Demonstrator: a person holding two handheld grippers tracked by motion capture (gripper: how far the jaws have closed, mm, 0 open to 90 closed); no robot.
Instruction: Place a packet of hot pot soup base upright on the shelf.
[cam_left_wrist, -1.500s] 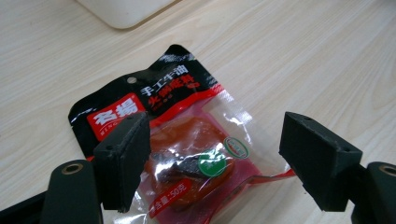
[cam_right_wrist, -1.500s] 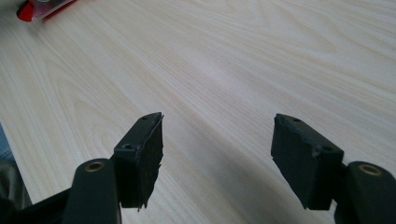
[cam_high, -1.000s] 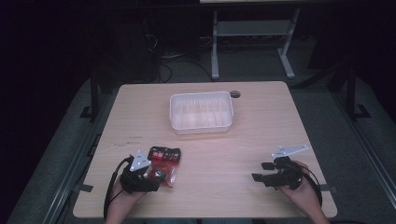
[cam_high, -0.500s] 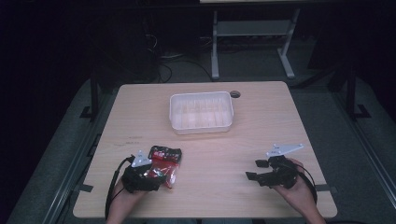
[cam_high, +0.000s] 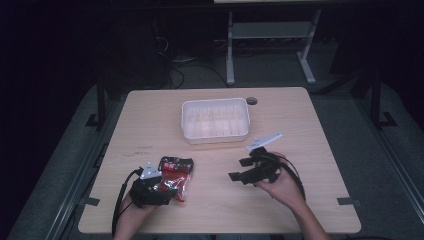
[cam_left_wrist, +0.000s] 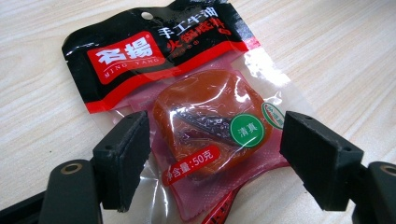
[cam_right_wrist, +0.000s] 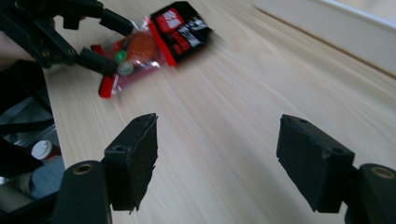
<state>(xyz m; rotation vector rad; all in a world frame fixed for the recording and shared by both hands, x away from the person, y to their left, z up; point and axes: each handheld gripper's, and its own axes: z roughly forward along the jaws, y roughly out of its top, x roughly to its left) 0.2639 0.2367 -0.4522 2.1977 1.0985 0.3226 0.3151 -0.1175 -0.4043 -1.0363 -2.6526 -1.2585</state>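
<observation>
One snack packet (cam_left_wrist: 187, 112) lies flat on the wooden table (cam_high: 320, 125), near the person's front left edge. Its black-and-red top panel carries a red badge with white Chinese characters over the Latin words "MING YANG", and a line of white and red Chinese characters beside it that is partly lost in glare. Through the clear lower part shows one orange-brown lump, with a round green sticker bearing two white characters and a red tag that ends in "50克". The bottom edge of the packet is cut off in the left gripper view, and a second green mark near the right jaw is too small to read.

The left gripper (cam_left_wrist: 215, 163) stands wide open, one jaw on each side of the packet's lower half; neither jaw presses it, though whether the left jaw touches the wrapper cannot be told. In the high view this gripper (cam_high: 167, 187) covers part of the packet (cam_high: 176, 170).

The right gripper (cam_right_wrist: 217, 154) is also wide open with nothing between its jaws, above bare table well apart from the packet (cam_right_wrist: 154, 42); in the high view it (cam_high: 245, 170) sits near the middle front.

One white plastic tray (cam_high: 215, 136) stands farther back; its far rim is blurred in the right gripper view.
</observation>
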